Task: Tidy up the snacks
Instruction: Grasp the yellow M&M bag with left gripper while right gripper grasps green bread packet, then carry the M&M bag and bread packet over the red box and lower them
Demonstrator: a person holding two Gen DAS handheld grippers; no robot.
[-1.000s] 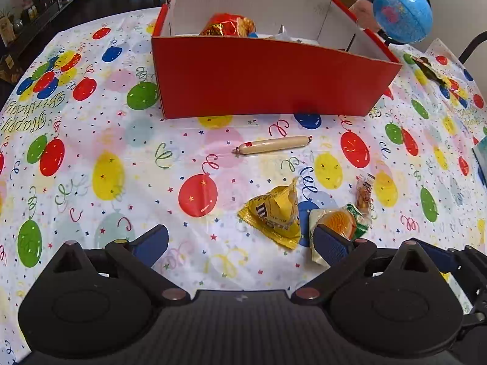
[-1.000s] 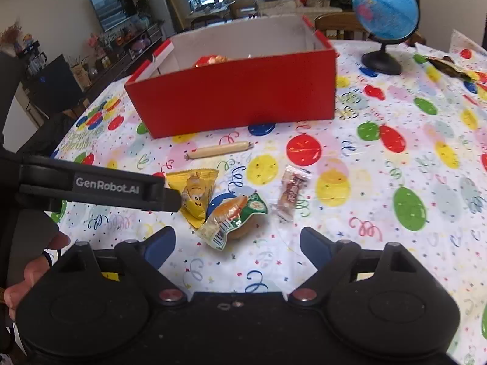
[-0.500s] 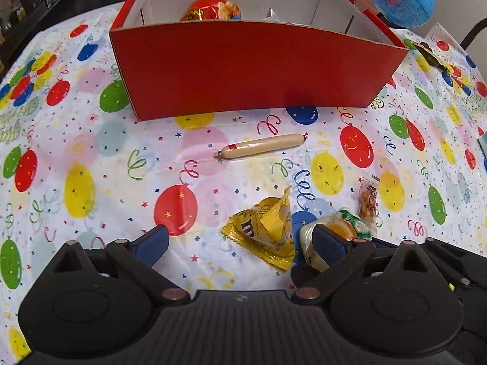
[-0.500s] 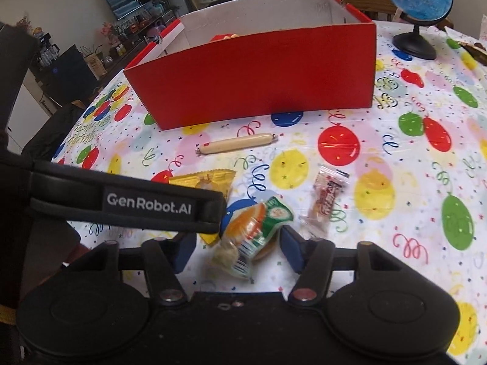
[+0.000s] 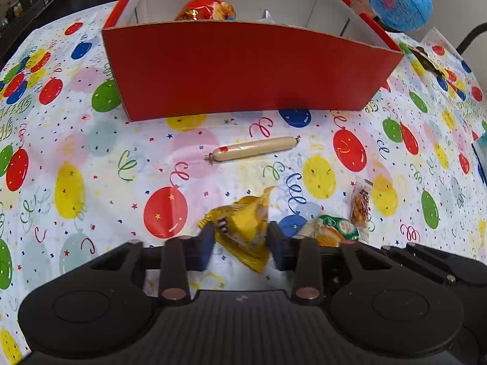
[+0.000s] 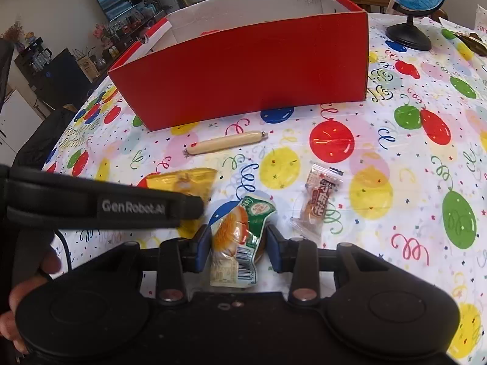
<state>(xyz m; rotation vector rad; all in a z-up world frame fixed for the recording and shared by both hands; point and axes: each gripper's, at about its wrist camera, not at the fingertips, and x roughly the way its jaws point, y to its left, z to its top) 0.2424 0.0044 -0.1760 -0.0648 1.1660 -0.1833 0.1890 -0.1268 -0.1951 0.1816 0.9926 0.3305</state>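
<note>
Both tongs clamp packets: left (image 5: 240,238) yellow bag (image 5: 243,228), right (image 6: 239,245) green-orange pack (image 6: 240,237).

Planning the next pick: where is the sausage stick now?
The sausage stick lies loose on the tablecloth, just in front of the red box and beyond the yellow M&M's bag.

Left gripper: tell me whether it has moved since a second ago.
Yes. The left gripper advanced toward the red box and its fingers closed on the yellow packet.
</note>
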